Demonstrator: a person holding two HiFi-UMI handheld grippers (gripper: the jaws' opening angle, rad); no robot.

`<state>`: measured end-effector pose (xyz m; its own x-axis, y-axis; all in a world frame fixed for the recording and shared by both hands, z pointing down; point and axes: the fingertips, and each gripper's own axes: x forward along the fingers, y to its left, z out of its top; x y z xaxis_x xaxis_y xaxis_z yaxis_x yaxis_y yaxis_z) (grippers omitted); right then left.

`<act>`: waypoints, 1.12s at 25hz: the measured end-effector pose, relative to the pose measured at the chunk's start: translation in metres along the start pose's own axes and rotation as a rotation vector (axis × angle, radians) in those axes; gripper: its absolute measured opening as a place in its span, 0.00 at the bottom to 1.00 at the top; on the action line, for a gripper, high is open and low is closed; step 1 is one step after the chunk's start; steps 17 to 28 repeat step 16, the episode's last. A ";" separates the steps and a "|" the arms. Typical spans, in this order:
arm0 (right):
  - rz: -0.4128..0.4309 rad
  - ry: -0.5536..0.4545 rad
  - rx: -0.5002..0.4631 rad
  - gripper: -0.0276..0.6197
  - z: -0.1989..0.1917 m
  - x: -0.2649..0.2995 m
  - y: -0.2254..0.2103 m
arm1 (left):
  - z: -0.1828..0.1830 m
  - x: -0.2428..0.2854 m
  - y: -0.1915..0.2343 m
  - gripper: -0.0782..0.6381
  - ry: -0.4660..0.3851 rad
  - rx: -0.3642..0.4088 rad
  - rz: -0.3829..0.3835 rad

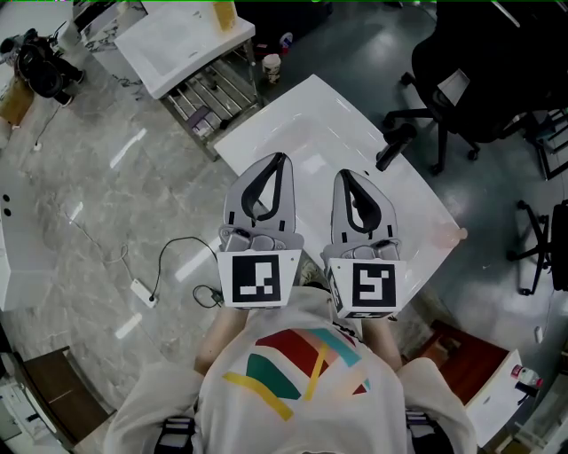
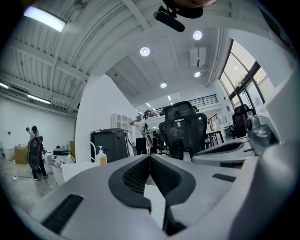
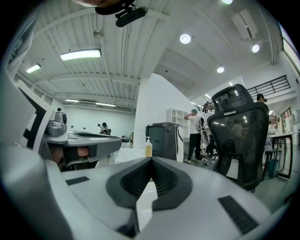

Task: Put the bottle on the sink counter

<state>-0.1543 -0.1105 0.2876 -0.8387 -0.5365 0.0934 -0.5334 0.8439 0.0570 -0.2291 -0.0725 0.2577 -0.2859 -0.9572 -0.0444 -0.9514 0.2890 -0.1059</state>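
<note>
A pump bottle of yellow liquid (image 1: pixel 224 13) stands on a white sink counter (image 1: pixel 177 49) at the far top of the head view. It also shows small and far off as the bottle (image 2: pixel 101 156) in the left gripper view and the bottle (image 3: pixel 148 148) in the right gripper view. My left gripper (image 1: pixel 280 159) and right gripper (image 1: pixel 343 175) are held side by side close to my chest, over a second white sink top (image 1: pixel 293 124). Both are shut, jaws touching, with nothing between them: left gripper (image 2: pixel 150 157), right gripper (image 3: pixel 151 161).
A metal rack (image 1: pixel 209 93) sits under the far counter, with a paper cup (image 1: pixel 272 66) beside it. A black office chair (image 1: pixel 470 71) stands to the right. A cable with a power adapter (image 1: pixel 142 293) lies on the marble floor at left. People stand far back in the room.
</note>
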 end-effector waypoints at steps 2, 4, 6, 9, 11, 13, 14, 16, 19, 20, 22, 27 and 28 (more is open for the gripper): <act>0.000 0.003 0.003 0.06 -0.001 0.000 0.000 | 0.000 0.000 0.000 0.13 0.001 -0.006 0.001; -0.001 0.003 0.003 0.06 -0.001 0.000 -0.002 | 0.000 0.000 -0.001 0.13 0.004 -0.001 -0.001; -0.006 0.004 0.003 0.06 -0.002 -0.001 -0.004 | -0.001 0.000 -0.002 0.13 0.006 0.002 -0.003; -0.012 0.007 0.007 0.06 -0.004 -0.001 -0.007 | -0.003 0.000 -0.002 0.13 0.007 0.001 -0.004; -0.012 0.012 0.009 0.06 -0.006 -0.001 -0.007 | -0.004 0.000 -0.003 0.13 0.013 -0.001 -0.006; -0.010 0.017 0.010 0.06 -0.007 -0.002 -0.007 | -0.004 0.001 -0.004 0.13 0.015 0.000 -0.010; -0.009 0.018 0.011 0.06 -0.007 -0.002 -0.007 | -0.004 0.001 -0.005 0.13 0.016 0.001 -0.011; -0.007 0.019 0.012 0.06 -0.007 -0.003 -0.006 | -0.003 0.002 -0.006 0.13 0.016 0.007 -0.015; -0.007 0.019 0.012 0.06 -0.007 -0.003 -0.006 | -0.003 0.002 -0.006 0.13 0.016 0.007 -0.015; -0.007 0.019 0.012 0.06 -0.007 -0.003 -0.006 | -0.003 0.002 -0.006 0.13 0.016 0.007 -0.015; -0.007 0.019 0.012 0.06 -0.007 -0.003 -0.006 | -0.003 0.002 -0.006 0.13 0.016 0.007 -0.015; -0.007 0.019 0.012 0.06 -0.007 -0.003 -0.006 | -0.003 0.002 -0.006 0.13 0.016 0.007 -0.015; -0.007 0.019 0.012 0.06 -0.007 -0.003 -0.006 | -0.003 0.002 -0.006 0.13 0.016 0.007 -0.015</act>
